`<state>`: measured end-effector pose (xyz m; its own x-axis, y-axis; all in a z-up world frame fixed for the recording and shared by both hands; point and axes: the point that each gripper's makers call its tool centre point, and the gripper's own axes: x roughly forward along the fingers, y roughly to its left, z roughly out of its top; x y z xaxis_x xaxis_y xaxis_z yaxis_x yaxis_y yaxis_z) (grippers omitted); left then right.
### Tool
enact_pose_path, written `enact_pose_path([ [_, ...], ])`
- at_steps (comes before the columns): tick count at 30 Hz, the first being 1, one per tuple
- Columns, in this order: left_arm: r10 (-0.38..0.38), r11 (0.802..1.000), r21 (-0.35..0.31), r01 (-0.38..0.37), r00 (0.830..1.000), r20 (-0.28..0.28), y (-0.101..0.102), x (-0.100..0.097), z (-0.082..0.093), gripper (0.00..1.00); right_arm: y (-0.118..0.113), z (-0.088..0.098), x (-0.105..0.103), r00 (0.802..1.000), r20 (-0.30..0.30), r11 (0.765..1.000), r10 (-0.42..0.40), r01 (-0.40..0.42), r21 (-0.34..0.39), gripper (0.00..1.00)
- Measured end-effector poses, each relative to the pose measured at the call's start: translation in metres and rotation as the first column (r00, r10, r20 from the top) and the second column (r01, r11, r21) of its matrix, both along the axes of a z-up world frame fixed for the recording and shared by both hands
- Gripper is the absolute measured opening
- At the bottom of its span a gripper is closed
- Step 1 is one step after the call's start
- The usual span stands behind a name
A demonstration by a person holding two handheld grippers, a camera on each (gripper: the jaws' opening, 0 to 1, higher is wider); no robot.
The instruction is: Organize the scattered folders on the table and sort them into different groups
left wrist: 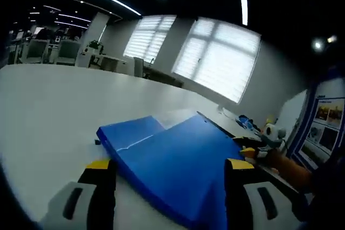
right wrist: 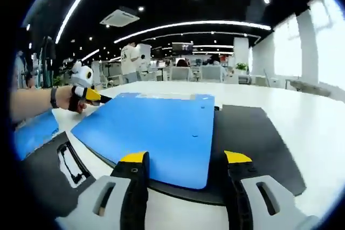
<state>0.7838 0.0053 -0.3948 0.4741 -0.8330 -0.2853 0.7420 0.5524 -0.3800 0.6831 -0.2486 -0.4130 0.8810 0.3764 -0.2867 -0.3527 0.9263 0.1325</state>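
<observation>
Two overlapping blue folders lie on the white table (left wrist: 48,111): a larger one (left wrist: 183,171) in front and a smaller one (left wrist: 126,133) behind it. My left gripper (left wrist: 170,165) is open just above the larger folder's near part, gripping nothing. In the right gripper view a blue folder (right wrist: 156,130) rests on a black folder (right wrist: 253,138). My right gripper (right wrist: 186,157) is open at their near edge. The left gripper (right wrist: 86,94), held by a hand, has its yellow tip at that blue folder's far left corner. The right gripper (left wrist: 259,149) shows beside the folder's right edge.
Another blue folder (right wrist: 35,133) and a black folder with a metal clip (right wrist: 59,168) lie to the left. A small blue item (left wrist: 243,121) sits farther back. Wide bare tabletop (right wrist: 302,111) extends right. Office desks, chairs and a standing person (right wrist: 129,57) are far behind.
</observation>
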Motion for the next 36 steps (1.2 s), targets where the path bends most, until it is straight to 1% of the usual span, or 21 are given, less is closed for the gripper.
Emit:
enact_pose_path([
  [1,0.001,1.0,-0.003,-0.001,1.0,0.0,0.0,0.001,0.0,0.83,0.0,0.0,0.0,1.0,0.015,0.999,0.009,-0.009,-0.032,0.48],
  [2,0.003,1.0,-0.013,-0.003,1.0,-0.004,0.0,0.001,0.001,0.83,0.004,-0.002,0.003,0.999,0.024,0.997,0.03,-0.028,-0.074,0.47],
  [3,0.015,0.999,-0.044,-0.016,1.0,-0.022,0.0,0.002,0.002,0.82,0.005,-0.003,0.007,0.999,0.037,0.991,0.02,-0.015,-0.134,0.49],
  [4,0.043,0.993,-0.11,-0.05,0.997,-0.061,-0.001,0.004,0.007,0.82,0.01,-0.002,0.01,0.999,0.036,0.995,0.007,-0.004,-0.104,0.51],
  [5,0.077,0.973,-0.21,-0.099,0.991,-0.109,0.001,0.009,0.013,0.82,0.013,-0.002,0.007,0.999,0.032,0.995,0.001,0.003,-0.103,0.5],
  [6,0.085,0.959,-0.256,-0.119,0.986,-0.14,0.003,0.01,0.016,0.83,0.014,-0.003,0.007,0.999,0.033,0.995,0.001,0.003,-0.104,0.49],
  [9,0.089,0.933,-0.327,-0.149,0.977,-0.192,0.003,0.011,0.022,0.85,0.019,-0.002,0.005,0.999,0.036,0.994,0.028,-0.024,-0.103,0.49],
  [10,0.081,0.939,-0.315,-0.138,0.979,-0.187,0.004,0.014,0.02,0.85,0.02,-0.002,0.005,0.999,0.036,0.994,0.029,-0.025,-0.107,0.49],
  [13,0.06,0.93,-0.339,-0.14,0.97,-0.236,0.0,0.005,0.021,0.8,0.019,-0.001,0.004,0.999,0.038,0.994,0.035,-0.03,-0.106,0.49],
  [16,0.042,0.91,-0.385,-0.15,0.961,-0.275,0.003,0.004,0.023,0.57,0.02,-0.001,0.003,0.999,0.037,0.995,0.035,-0.032,-0.099,0.49],
  [17,0.031,0.899,-0.409,-0.158,0.953,-0.301,0.003,0.002,0.024,0.44,0.02,0.0,0.003,0.999,0.037,0.995,0.036,-0.033,-0.096,0.49],
  [18,0.005,0.888,-0.435,-0.149,0.949,-0.315,0.001,-0.002,0.027,0.34,0.021,0.0,0.002,0.999,0.036,0.995,0.039,-0.036,-0.093,0.49],
  [19,-0.015,0.885,-0.447,-0.129,0.952,-0.306,-0.002,-0.005,0.03,0.29,0.022,0.0,0.002,0.998,0.036,0.995,0.047,-0.043,-0.089,0.49],
  [21,-0.028,0.889,-0.441,-0.119,0.95,-0.311,-0.01,-0.012,0.031,0.23,0.029,0.0,-0.001,0.997,0.038,0.994,0.072,-0.068,-0.088,0.49],
  [22,-0.034,0.891,-0.439,-0.113,0.949,-0.313,-0.014,-0.015,0.031,0.17,0.029,0.0,-0.001,0.997,0.038,0.994,0.072,-0.069,-0.086,0.49],
  [24,0.021,0.923,-0.355,-0.148,0.941,-0.337,-0.011,-0.015,0.021,0.1,0.027,0.0,0.0,0.997,0.039,0.994,0.072,-0.069,-0.083,0.49],
  [28,0.042,0.883,-0.41,-0.231,0.906,-0.421,-0.008,-0.02,0.022,0.07,0.027,0.001,0.0,0.996,0.044,0.994,0.072,-0.068,-0.082,0.49],
  [31,0.035,0.85,-0.46,-0.257,0.899,-0.437,-0.008,-0.027,0.032,0.05,0.028,0.002,0.0,0.996,0.049,0.994,0.079,-0.075,-0.073,0.52],
  [33,0.046,0.836,-0.477,-0.27,0.902,-0.429,-0.007,-0.029,0.04,0.05,0.029,0.002,-0.001,0.995,0.05,0.994,0.088,-0.084,-0.074,0.54],
  [35,0.053,0.808,-0.509,-0.296,0.898,-0.438,-0.005,-0.03,0.05,0.04,0.031,0.003,-0.002,0.994,0.049,0.993,0.099,-0.095,-0.065,0.56],
  [36,0.049,0.801,-0.52,-0.296,0.898,-0.437,-0.004,-0.029,0.053,0.04,0.031,0.003,-0.002,0.994,0.049,0.994,0.1,-0.097,-0.057,0.57],
])
